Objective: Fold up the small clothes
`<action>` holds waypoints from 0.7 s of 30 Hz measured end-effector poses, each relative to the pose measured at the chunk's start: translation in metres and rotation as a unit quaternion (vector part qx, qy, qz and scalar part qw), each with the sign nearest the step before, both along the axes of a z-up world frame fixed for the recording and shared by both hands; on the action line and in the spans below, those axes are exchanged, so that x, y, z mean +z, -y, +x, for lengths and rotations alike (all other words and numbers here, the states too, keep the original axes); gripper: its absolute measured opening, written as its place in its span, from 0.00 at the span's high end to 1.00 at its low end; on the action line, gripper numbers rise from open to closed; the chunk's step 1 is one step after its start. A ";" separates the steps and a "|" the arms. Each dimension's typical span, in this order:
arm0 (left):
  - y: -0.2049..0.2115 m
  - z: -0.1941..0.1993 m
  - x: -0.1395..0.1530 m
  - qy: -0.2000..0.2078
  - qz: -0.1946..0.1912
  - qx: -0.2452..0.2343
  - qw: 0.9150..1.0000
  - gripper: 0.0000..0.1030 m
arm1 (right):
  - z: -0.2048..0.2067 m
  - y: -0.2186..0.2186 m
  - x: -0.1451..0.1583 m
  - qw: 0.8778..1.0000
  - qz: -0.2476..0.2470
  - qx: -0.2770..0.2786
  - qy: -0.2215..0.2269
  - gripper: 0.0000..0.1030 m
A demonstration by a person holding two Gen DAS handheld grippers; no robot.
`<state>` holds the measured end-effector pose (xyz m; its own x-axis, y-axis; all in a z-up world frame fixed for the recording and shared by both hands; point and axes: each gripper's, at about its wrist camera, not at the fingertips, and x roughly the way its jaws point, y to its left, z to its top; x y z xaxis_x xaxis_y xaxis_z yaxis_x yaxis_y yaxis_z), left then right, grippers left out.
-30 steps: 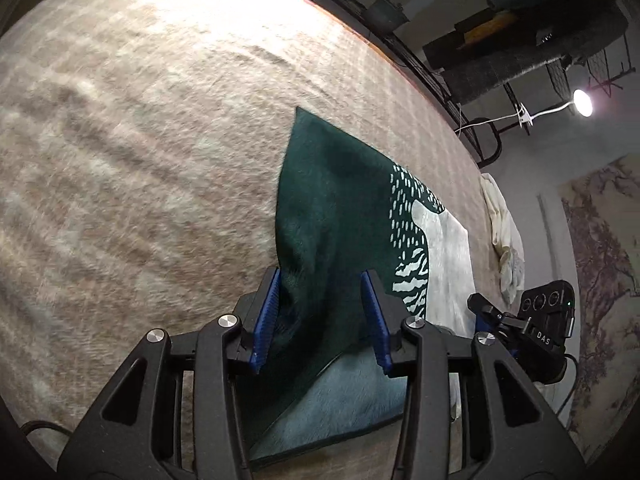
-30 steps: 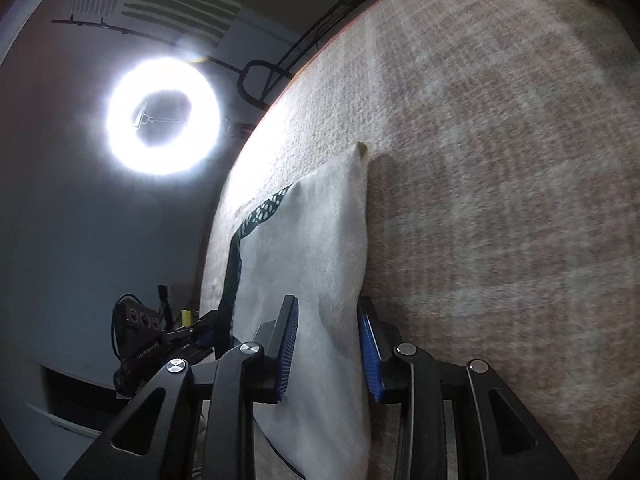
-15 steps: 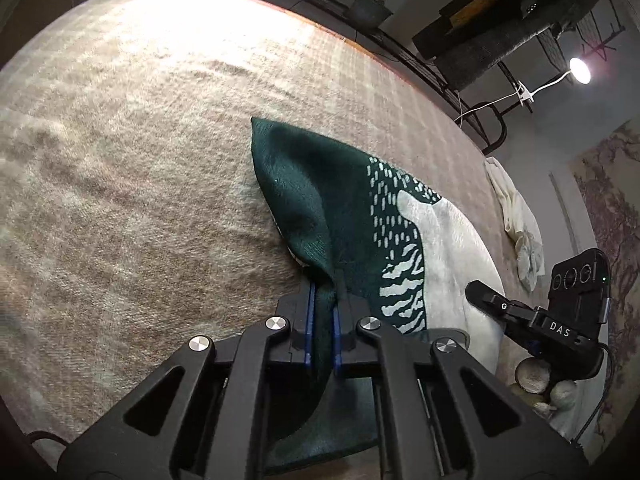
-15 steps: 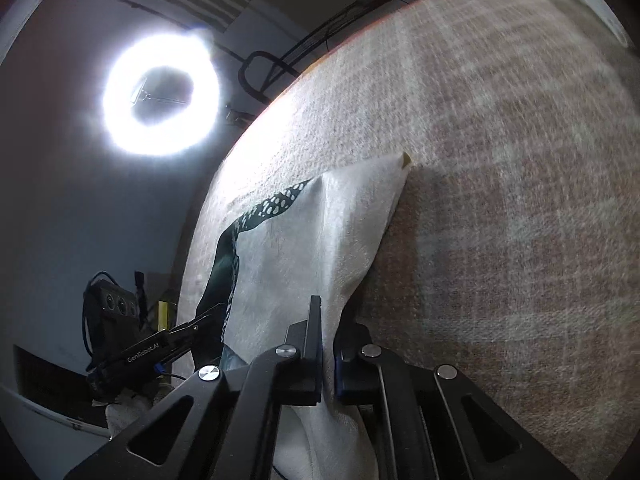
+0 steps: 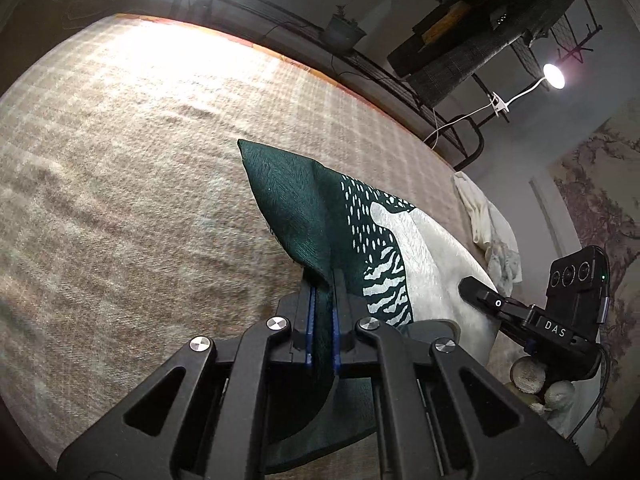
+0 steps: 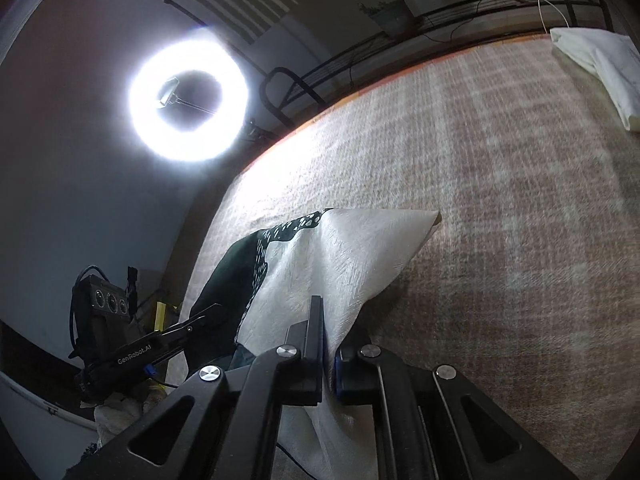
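Note:
A small cloth, dark green at one end [image 5: 292, 200] and white at the other [image 6: 352, 256] with a dotted and striped pattern between, is lifted off the beige checked blanket. My left gripper [image 5: 322, 320] is shut on the green near edge. My right gripper [image 6: 326, 344] is shut on the white near edge. The cloth's far corners still rest on the blanket. Each gripper shows in the other's view, the right one [image 5: 532, 320] and the left one [image 6: 160, 344].
The beige checked blanket [image 5: 120, 200] covers the whole surface. A crumpled white garment [image 6: 600, 64] lies at the far edge; it also shows in the left wrist view [image 5: 492, 228]. A bright ring light [image 6: 188, 96] and metal racks stand beyond the edge.
Both grippers went from open around the cloth's near edge to shut on it, then rose, pulling the near edge up off the blanket.

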<state>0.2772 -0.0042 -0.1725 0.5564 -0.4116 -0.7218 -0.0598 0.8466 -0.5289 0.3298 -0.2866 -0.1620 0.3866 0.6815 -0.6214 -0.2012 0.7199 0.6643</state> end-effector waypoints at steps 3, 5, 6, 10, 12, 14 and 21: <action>0.015 0.001 0.009 0.010 0.004 -0.010 1.000 0.96 | -0.006 0.011 0.008 1.000 -0.004 -0.002 0.010 0.99; 0.025 0.001 0.012 0.015 0.005 -0.017 1.000 0.96 | -0.011 0.021 0.014 1.000 -0.008 -0.006 0.018 0.99; 0.031 0.002 0.015 0.018 0.005 -0.022 1.000 0.96 | -0.013 0.025 0.016 1.000 -0.008 -0.008 0.020 0.99; 0.057 0.006 0.021 0.028 0.009 -0.044 0.999 0.96 | -0.023 0.045 0.027 0.999 -0.016 -0.018 0.030 0.99; 0.068 0.005 0.024 0.035 0.013 -0.054 0.998 0.96 | -0.026 0.060 0.030 0.999 -0.022 -0.023 0.035 0.99; 0.084 0.009 0.026 0.039 0.014 -0.065 0.997 0.96 | -0.029 0.078 0.033 0.998 -0.027 -0.030 0.039 0.99; 0.154 0.033 0.034 0.054 0.014 -0.102 0.993 0.96 | -0.026 0.134 0.044 0.996 -0.042 -0.062 0.053 0.99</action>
<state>0.3100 -0.1582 -0.1390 0.5384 -0.5039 -0.6754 0.1706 0.8501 -0.4982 0.3034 -0.4207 -0.1181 0.5317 0.5721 -0.6245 -0.1735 0.7953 0.5809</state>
